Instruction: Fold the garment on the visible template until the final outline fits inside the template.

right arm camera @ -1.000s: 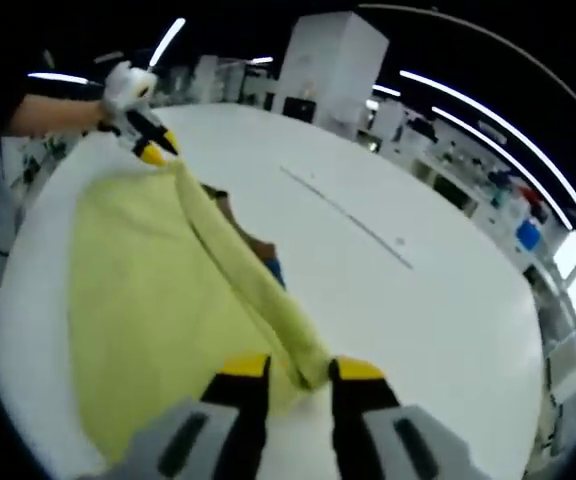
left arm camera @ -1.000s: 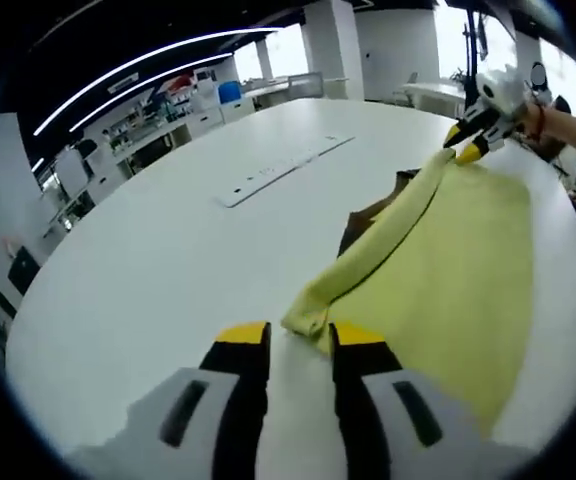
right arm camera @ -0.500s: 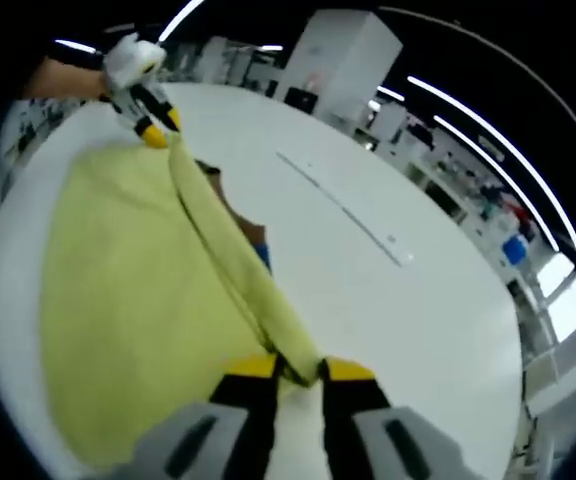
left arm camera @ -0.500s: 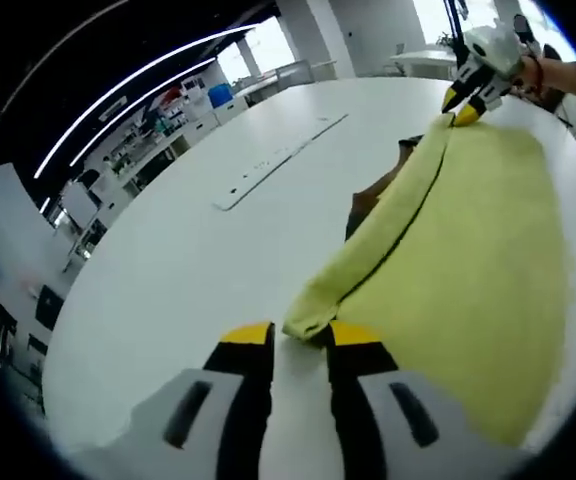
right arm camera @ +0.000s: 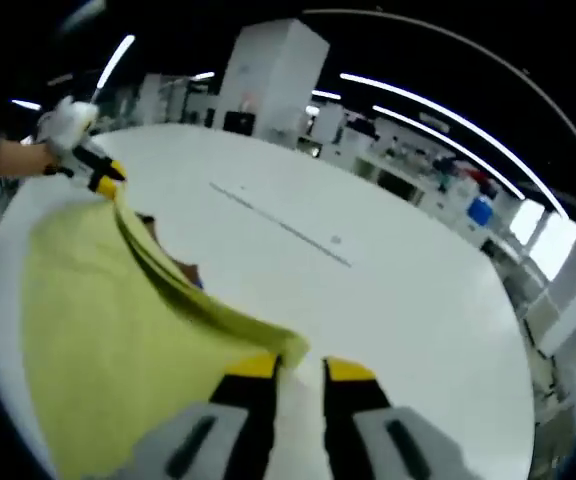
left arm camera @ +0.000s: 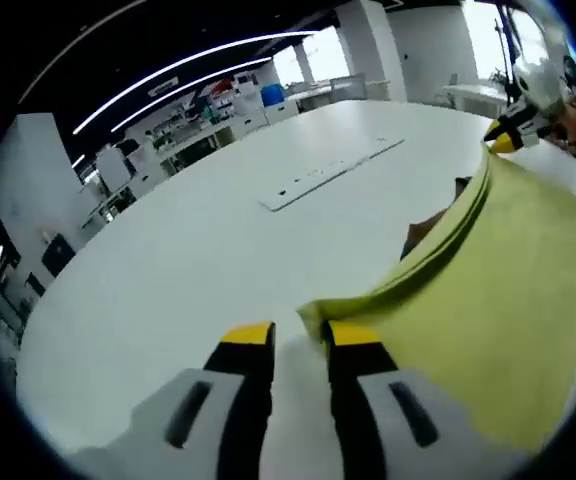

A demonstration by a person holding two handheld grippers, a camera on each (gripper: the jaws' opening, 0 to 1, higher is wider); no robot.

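Garment (left arm camera: 488, 290) edge pinched by both grippers' jaws above table (left arm camera: 188, 250).

Each tool (left arm camera: 286, 345) (right arm camera: 300, 372) has 2 black jaws, yellow tips and grey mounts.

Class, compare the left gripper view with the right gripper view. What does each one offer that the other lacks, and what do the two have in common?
Left gripper view: the left gripper's own jaws rise from the bottom, and the right gripper is seen from outside, holding up the far corner of the yellow garment.

Right gripper view: the roles swap. The left gripper sits at the far corner, and a tall white block stands behind the table.

Both: the garment stretched between the grippers, the white table, its long slotted strip, a dark sheet under the garment, and a blue container.
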